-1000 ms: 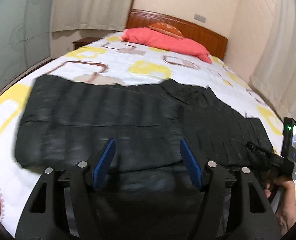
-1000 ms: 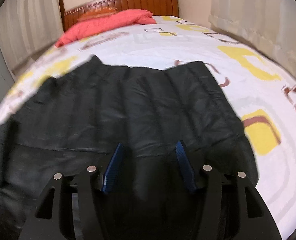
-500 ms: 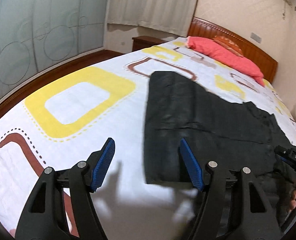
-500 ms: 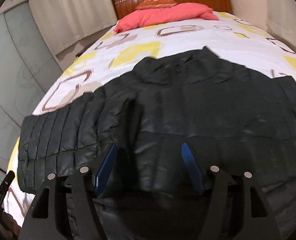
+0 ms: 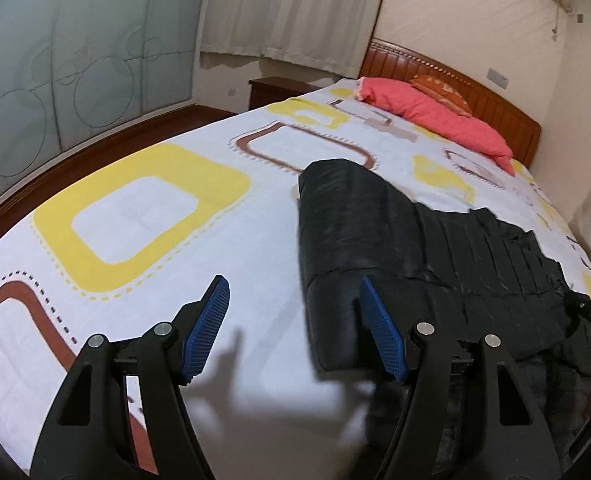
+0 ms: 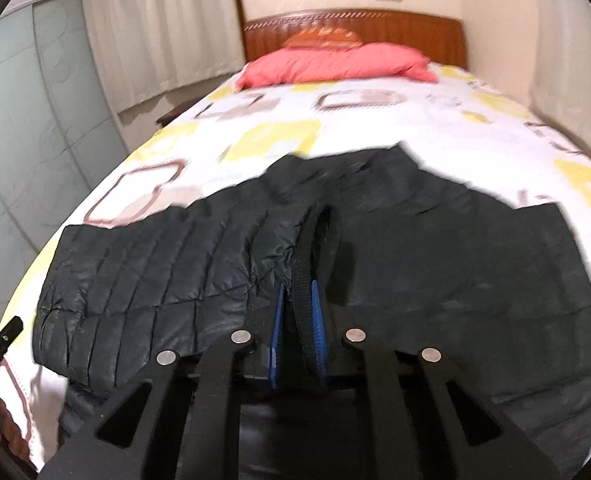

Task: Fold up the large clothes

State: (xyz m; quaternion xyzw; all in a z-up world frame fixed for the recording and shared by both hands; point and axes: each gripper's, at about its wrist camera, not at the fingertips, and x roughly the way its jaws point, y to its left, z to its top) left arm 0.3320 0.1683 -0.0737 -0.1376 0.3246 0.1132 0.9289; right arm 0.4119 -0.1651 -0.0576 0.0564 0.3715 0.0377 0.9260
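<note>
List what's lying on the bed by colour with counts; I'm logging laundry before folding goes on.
Black: 1, the quilted jacket, a fold of it pinched in the right gripper
Pink-red: 1, the pillow
Orange patterned: 1, the cushion behind it
Total: 3

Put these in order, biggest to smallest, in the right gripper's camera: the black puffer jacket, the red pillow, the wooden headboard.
1. Black puffer jacket, though it lies nearest the camera.
2. Wooden headboard and red pillow look about alike; both lie far back, so no ranking.
</note>
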